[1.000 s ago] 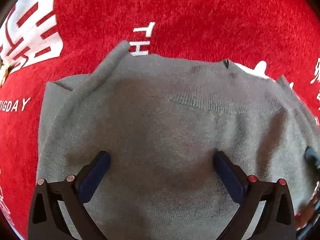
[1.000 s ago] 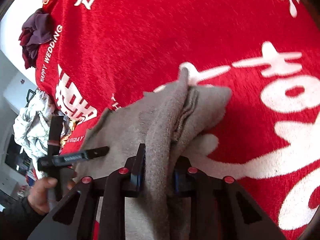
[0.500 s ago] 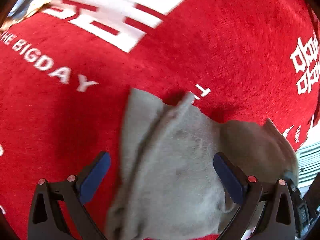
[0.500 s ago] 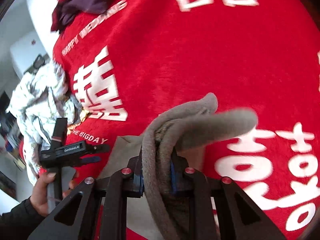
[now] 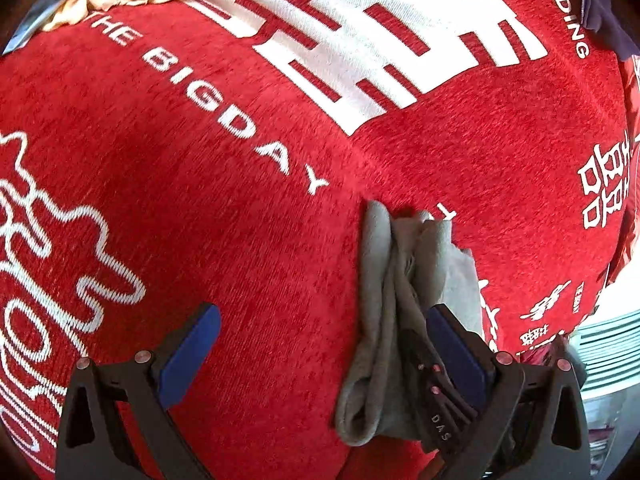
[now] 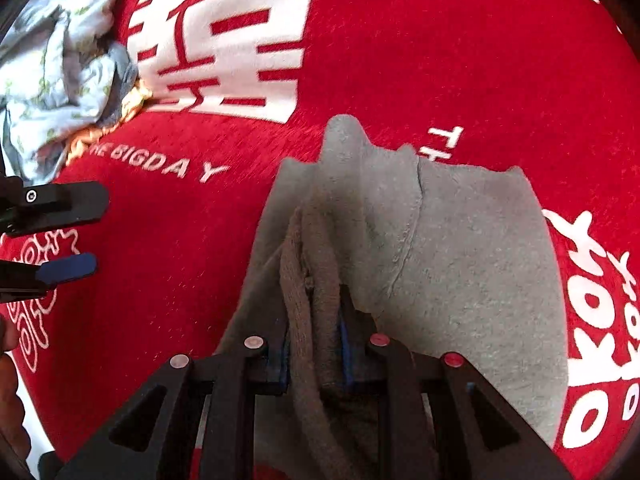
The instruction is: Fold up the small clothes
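A bunched edge of the grey knit garment (image 6: 460, 248) is pinched between the pads of the right gripper (image 6: 314, 344), whose jaws have just been eased slightly apart with the cloth between them. The rest is draped on the red blanket (image 6: 400, 40), just below its white "BIGDAY" lettering. The left gripper (image 5: 320, 344) is held wide open and empty, beside the garment. Soft, light, floppy knit is judged here; hems and corners are best taken, since folds will sag.
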